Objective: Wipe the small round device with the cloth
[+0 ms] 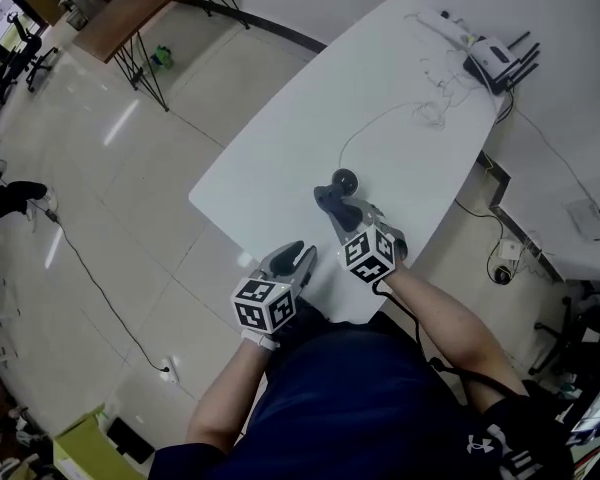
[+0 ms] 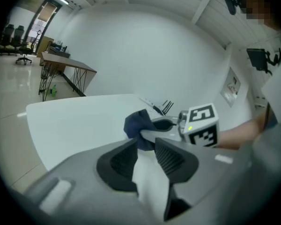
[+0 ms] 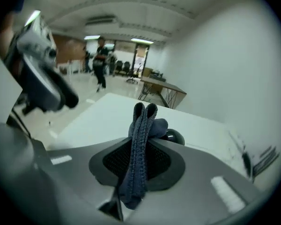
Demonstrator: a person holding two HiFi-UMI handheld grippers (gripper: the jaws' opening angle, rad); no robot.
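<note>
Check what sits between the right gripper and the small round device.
Only the dark cloth: clamped in the right gripper, its folded end sticks out in front of the small round device. The right gripper view shows it best.

Head view looks down; both gripper views seemingly skim the same table (image 1: 310,118).
</note>
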